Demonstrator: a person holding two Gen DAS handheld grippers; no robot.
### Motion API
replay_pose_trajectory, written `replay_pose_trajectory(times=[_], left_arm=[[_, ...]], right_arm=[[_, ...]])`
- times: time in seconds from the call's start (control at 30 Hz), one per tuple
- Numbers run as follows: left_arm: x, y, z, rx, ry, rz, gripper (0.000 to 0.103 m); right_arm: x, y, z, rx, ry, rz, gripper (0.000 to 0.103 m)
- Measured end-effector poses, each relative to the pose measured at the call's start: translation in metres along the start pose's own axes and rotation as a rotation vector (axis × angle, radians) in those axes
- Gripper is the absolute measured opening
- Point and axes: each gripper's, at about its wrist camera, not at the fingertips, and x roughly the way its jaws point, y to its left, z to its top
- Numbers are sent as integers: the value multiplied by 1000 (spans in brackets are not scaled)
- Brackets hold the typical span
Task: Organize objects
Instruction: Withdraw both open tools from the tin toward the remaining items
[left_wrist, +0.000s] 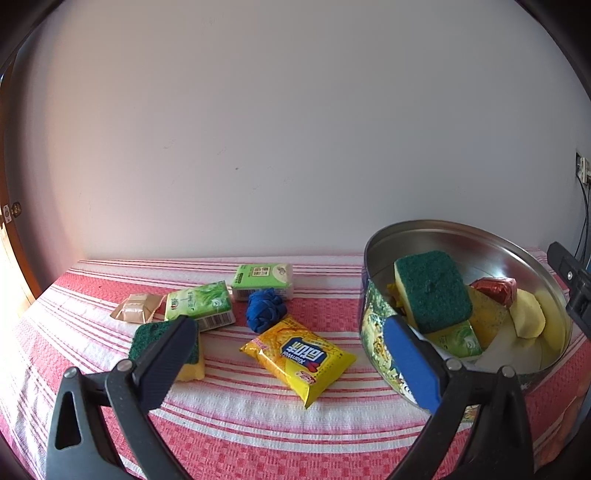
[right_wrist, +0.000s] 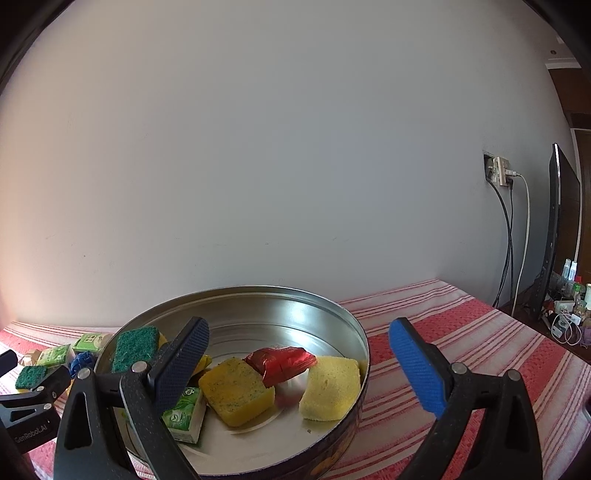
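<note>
Red-and-white striped cloth (left_wrist: 258, 424) covers the table, and a round metal tin (left_wrist: 376, 258) sits at about three o'clock in the left wrist view. Inside it a green-topped sponge (left_wrist: 432, 291) leans over a yellow sponge (left_wrist: 484, 317), with a red packet (left_wrist: 495, 290), a pale yellow sponge (left_wrist: 530, 317) and a green tissue pack (left_wrist: 460, 341) around them.

Loose on the cloth lie a yellow snack bag (left_wrist: 299, 354) at six o'clock, a blue crumpled ball (left_wrist: 266, 310) just behind it, two green tissue packs (left_wrist: 201, 302) (left_wrist: 264, 277) at ten to twelve o'clock, a tan packet (left_wrist: 136, 308) further left, and another green-and-yellow sponge (left_wrist: 166, 347) at eight o'clock, partly behind a finger.

Left gripper (left_wrist: 291, 354) hangs over the snack bag, jaws spread wide, holding nothing. Right gripper (right_wrist: 299, 365) hovers at the tin (right_wrist: 332, 306), also wide and empty, its dark finger (right_wrist: 181, 365) over the tin's left side and its blue finger (right_wrist: 417, 369) outside the rim at three o'clock.
</note>
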Motion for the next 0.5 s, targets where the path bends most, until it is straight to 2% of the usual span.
replay_pose_trajectory(times=[0.33, 0.5], left_arm=[[-1, 16, -2, -20, 29, -25, 102], [3, 38, -4, -46, 55, 6, 102]], right_arm=[[-18, 17, -6, -12, 18, 47, 100], [-31, 37, -11, -44, 35, 98, 100]])
